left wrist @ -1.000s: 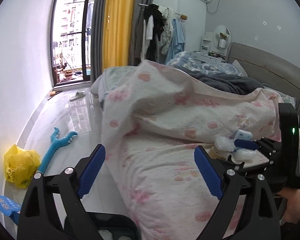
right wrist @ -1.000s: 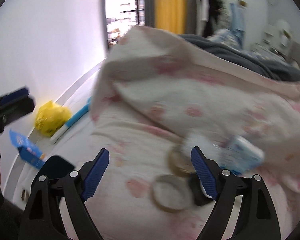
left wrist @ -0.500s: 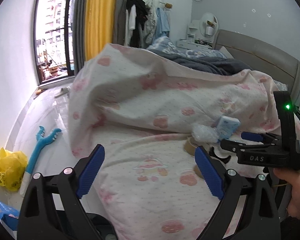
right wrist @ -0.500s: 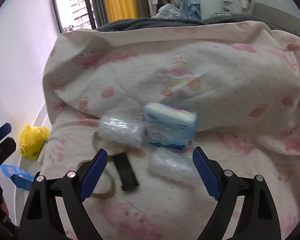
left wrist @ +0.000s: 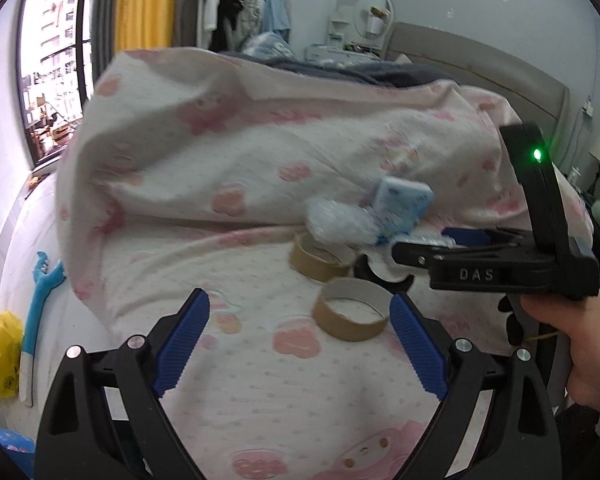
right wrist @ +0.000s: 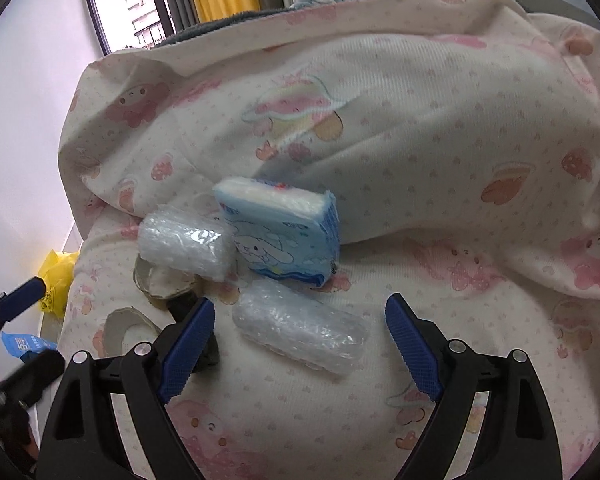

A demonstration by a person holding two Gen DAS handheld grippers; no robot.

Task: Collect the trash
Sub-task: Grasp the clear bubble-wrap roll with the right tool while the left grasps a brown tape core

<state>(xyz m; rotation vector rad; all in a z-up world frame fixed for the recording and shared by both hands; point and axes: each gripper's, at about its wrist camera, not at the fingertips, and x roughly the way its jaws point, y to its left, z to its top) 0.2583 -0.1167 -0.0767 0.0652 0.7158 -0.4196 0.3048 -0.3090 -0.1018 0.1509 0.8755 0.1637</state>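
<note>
Both tools gape wide and hold nothing: the left tool [left wrist: 299,344] over a cardboard ring [left wrist: 352,316], the right tool [right wrist: 300,344] over a bubble-wrap roll [right wrist: 300,330] on the bed [right wrist: 440,128].

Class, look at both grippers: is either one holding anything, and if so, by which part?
Nothing is held. The left gripper stands open over a cardboard ring; the right gripper stands open around a bubble-wrap roll without touching it.

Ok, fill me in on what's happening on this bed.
A person holds a pair of tongs in each hand over a pink-patterned bed cover strewn with trash. The right tongs hang open around a bubble-wrap roll, not gripping it. The left tongs are open near a cardboard tape ring. Nothing is picked up yet.
</note>
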